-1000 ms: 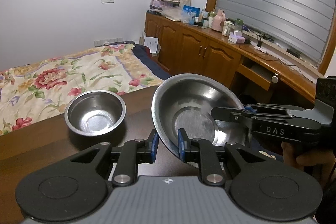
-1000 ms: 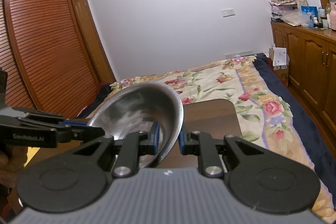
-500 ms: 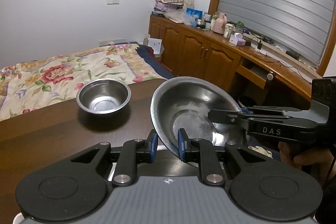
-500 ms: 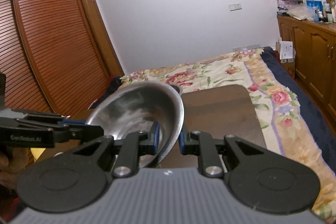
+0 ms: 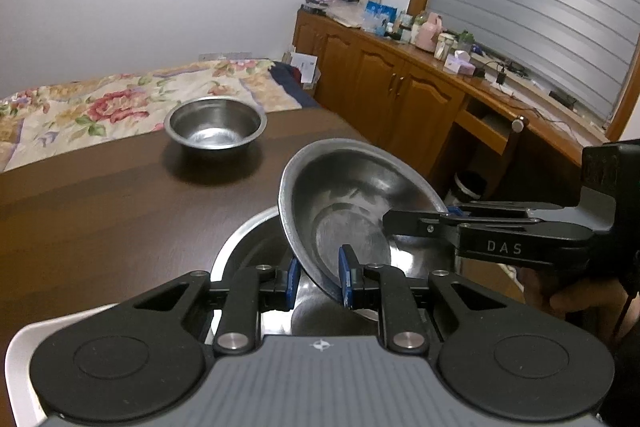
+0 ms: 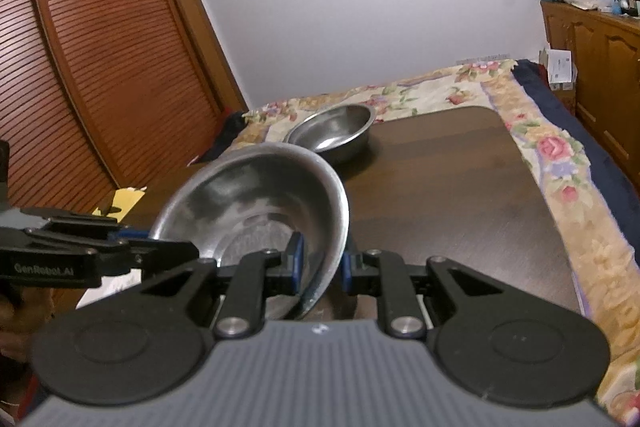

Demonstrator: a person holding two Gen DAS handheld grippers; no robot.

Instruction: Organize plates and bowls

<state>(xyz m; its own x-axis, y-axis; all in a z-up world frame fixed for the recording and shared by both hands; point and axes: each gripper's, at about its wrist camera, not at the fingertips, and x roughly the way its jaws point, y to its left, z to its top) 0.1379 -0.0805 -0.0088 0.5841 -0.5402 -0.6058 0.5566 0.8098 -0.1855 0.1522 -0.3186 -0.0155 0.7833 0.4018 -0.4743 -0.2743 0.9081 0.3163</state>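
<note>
A steel bowl [image 5: 352,211] hangs tilted between both grippers, above the dark table [image 5: 100,195]. My left gripper [image 5: 319,281] is shut on its near rim. The right gripper [image 5: 416,223] comes in from the right and grips the opposite rim. The right wrist view shows the same bowl [image 6: 248,203] with my right gripper [image 6: 320,263] shut on its rim and the left gripper [image 6: 160,251] at the far side. A wider steel dish [image 5: 248,239] lies right under the held bowl. A second steel bowl [image 5: 215,123] [image 6: 332,131] stands upright near the table's far edge.
A white tray edge [image 5: 16,351] shows at the lower left. A bed with a floral cover [image 6: 560,155] runs along the table's far and right sides. Wooden cabinets [image 5: 400,95] stand to the right, a louvred wardrobe [image 6: 80,67] to the left.
Both grippers have drawn the held bowl back and down. The wide steel dish has come into view beneath it, and the second bowl now looks farther off.
</note>
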